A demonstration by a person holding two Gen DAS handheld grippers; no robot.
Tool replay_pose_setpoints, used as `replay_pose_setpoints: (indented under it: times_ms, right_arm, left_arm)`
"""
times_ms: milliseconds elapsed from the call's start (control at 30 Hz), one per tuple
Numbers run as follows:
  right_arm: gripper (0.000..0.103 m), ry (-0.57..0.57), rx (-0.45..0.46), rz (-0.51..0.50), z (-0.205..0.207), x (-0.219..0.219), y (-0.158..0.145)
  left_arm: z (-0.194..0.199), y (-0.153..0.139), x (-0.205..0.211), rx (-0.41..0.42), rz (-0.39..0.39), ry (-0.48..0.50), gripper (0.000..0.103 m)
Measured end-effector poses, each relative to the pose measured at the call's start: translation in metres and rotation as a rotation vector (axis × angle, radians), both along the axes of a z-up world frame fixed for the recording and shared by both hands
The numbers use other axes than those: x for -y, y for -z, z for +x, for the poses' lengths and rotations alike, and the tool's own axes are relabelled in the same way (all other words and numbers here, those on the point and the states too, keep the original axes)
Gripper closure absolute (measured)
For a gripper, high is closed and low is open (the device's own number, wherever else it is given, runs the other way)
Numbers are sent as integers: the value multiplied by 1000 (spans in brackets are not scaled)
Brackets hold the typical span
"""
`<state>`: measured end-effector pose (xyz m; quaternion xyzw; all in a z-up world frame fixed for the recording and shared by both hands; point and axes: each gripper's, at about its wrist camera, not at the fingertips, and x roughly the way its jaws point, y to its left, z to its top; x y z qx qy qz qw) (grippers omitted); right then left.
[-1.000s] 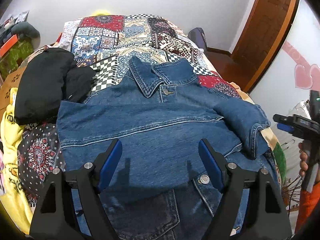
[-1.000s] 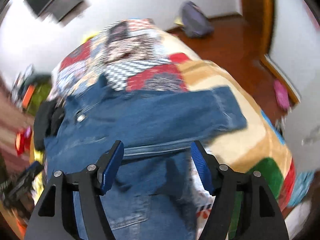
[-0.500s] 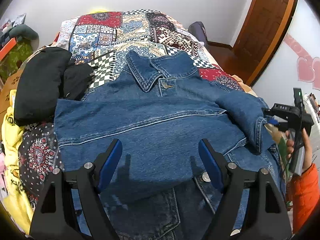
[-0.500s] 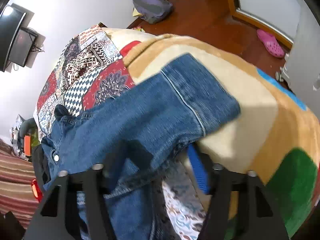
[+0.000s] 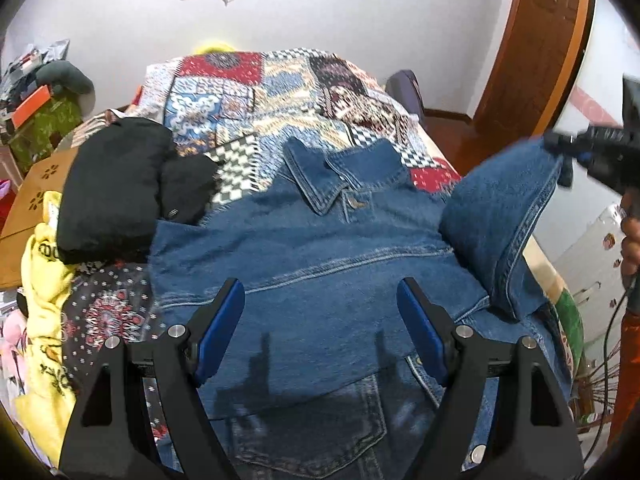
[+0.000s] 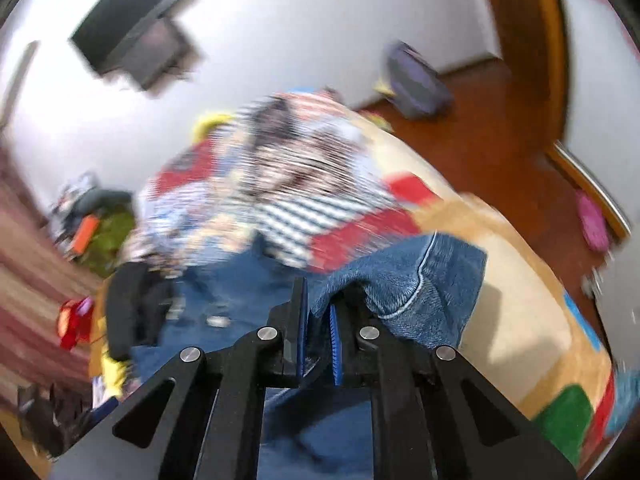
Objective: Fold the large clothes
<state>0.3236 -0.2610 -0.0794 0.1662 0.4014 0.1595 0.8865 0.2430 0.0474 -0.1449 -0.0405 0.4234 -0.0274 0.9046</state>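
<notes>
A blue denim jacket (image 5: 320,264) lies front-up on the patchwork bed, collar toward the far wall. My left gripper (image 5: 320,328) is open and empty above the jacket's lower body. My right gripper (image 6: 318,312) is shut on the cuff of the jacket's right sleeve (image 6: 404,280). In the left wrist view the right gripper (image 5: 576,152) holds that sleeve (image 5: 496,208) lifted above the bed at the right edge. The right wrist view is blurred.
A black folded garment (image 5: 120,184) lies on the bed's left side beside yellow clothing (image 5: 44,280). The patchwork quilt (image 5: 280,88) covers the bed. A wooden door (image 5: 536,48) and a purple bag (image 6: 416,80) on the floor are at the right.
My right gripper closed on the sleeve cuff and lifted the sleeve up off the bed. My left gripper stayed open above the jacket and tilted slightly upward.
</notes>
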Motion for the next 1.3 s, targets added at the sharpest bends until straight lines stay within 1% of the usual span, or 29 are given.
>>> replay_pose_setpoints:
  times_ms: [67, 133, 200, 267, 400, 500, 633, 700, 767, 867, 933, 967, 1000, 1033, 1067, 1100, 1200, 1300]
  right_arm:
    - [94, -73, 56, -11, -7, -31, -20]
    - [94, -137, 85, -18, -13, -61, -30]
    - [94, -206, 89, -22, -18, -93, -33]
    - [94, -261, 76, -28, -18, -120, -27]
    - [94, -400, -13, -51, -24, -182, 7]
    - [95, -511, -90, -84, -31, -224, 40]
    - [95, -607, -150, -173, -44, -262, 70]
    - [95, -635, -172, -197, -50, -272, 81]
    - [95, -636, -161, -222, -53, -272, 81]
    - [94, -605, -118, -269, -52, -259, 70]
    - [89, -570, -94, -289, -48, -245, 60]
    - [81, -545, -80, -295, -46, -232, 54]
    - [69, -515, -63, -297, -43, -218, 49]
    - [62, -487, -46, -302, -41, -209, 45]
    - [51, -458, -26, -310, -39, -200, 41]
    - [48, -416, 3, -326, -37, -181, 35]
    - [47, -349, 26, -373, -34, -145, 27]
    - [47, -272, 27, -428, -30, -104, 26]
  left_arm:
    - [-5, -7, -8, 22, -4, -13, 25]
    - [-12, -14, -19, 44, -10, -28, 25]
    - [-18, -19, -28, 57, -17, -42, 25]
    - [-25, -22, -39, 67, -20, -60, 25]
    - [-36, -24, -60, 73, -17, -101, 25]
    - [-46, -19, -79, 67, -29, -140, 25]
    - [-55, -7, -100, 30, -61, -189, 25]
    - [-59, -2, -106, 16, -81, -203, 25]
    - [-60, 5, -112, -9, -126, -209, 25]
    - [-55, 15, -117, -47, -208, -211, 25]
    - [-48, 23, -118, -76, -280, -211, 25]
    - [-45, 26, -118, -88, -312, -207, 25]
    - [-41, 29, -116, -100, -350, -200, 25]
    - [-36, 33, -114, -111, -383, -194, 25]
    - [-33, 35, -112, -120, -406, -190, 25]
    - [-28, 38, -110, -132, -431, -187, 25]
    - [-12, 50, -102, -175, -523, -167, 25]
    - [1, 62, -98, -210, -600, -196, 25]
